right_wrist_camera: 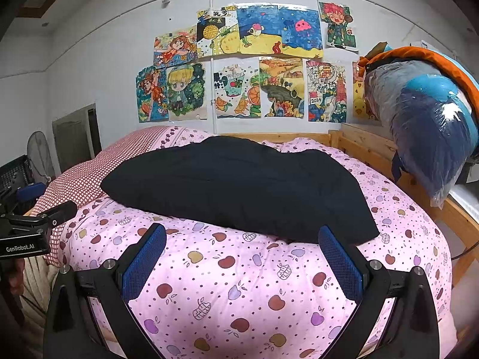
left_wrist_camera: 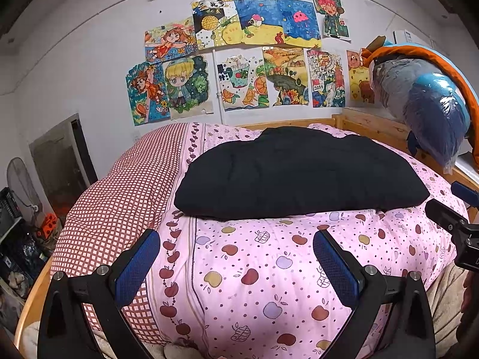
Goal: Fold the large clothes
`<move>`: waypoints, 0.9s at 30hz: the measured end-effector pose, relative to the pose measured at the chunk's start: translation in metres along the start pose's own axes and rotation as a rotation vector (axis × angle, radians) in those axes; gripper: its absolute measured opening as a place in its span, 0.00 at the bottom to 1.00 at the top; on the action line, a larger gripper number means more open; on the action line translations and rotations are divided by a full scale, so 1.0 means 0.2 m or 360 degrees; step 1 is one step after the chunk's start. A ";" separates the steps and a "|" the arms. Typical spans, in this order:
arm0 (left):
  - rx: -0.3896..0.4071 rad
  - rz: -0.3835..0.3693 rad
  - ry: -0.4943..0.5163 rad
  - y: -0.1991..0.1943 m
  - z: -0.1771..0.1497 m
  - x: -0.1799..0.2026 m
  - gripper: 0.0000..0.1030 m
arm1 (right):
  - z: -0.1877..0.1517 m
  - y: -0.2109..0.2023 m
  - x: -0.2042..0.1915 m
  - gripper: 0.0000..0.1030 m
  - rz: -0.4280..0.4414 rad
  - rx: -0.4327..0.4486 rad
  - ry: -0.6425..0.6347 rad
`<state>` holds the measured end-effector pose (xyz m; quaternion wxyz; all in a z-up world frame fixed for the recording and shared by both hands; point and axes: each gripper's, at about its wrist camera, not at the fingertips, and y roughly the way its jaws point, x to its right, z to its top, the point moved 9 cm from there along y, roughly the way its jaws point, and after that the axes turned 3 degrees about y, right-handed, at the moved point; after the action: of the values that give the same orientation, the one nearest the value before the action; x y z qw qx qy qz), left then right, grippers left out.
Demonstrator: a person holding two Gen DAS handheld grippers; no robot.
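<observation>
Black garment (left_wrist_camera: 299,173) on the bed (left_wrist_camera: 269,269) looks already folded, perhaps; both hand-held grippers, left (left_wrist_camera: 236,263) and right (right_wrist_camera: 242,263), spread empty; pinch near corners evenly.

One black garment (left_wrist_camera: 299,173) is being shown lying on one pink apple-print quilt (left_wrist_camera: 269,269); two grippers, left gripper (left_wrist_camera: 236,264) and right gripper (right_wrist_camera: 242,261), are being seen; one plastic-wrapped bundle (left_wrist_camera: 425,107) is being counted; the wall drawings (left_wrist_camera: 239,59) are numbering about eleven.

Big black garment (left_wrist_camera: 299,173), folded into a thick flat bundle, lying in the middle of the pink apple-print quilt (left_wrist_camera: 269,269).
</observation>
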<state>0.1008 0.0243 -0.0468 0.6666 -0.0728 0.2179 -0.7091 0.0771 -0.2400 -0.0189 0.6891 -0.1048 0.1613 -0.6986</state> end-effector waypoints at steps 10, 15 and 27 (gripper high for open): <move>-0.0007 0.0005 -0.0016 0.00 -0.01 0.01 1.00 | 0.00 0.00 0.00 0.97 -0.0003 -0.0001 0.0001; -0.0005 0.0008 -0.0017 0.00 -0.01 0.00 1.00 | 0.00 0.00 0.00 0.97 0.0000 -0.0002 0.0003; -0.0006 0.0010 -0.0015 0.00 -0.01 0.00 1.00 | 0.00 0.00 0.00 0.97 0.0001 -0.0004 0.0004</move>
<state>0.1003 0.0246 -0.0490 0.6697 -0.0766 0.2163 -0.7063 0.0770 -0.2404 -0.0192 0.6891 -0.1047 0.1632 -0.6983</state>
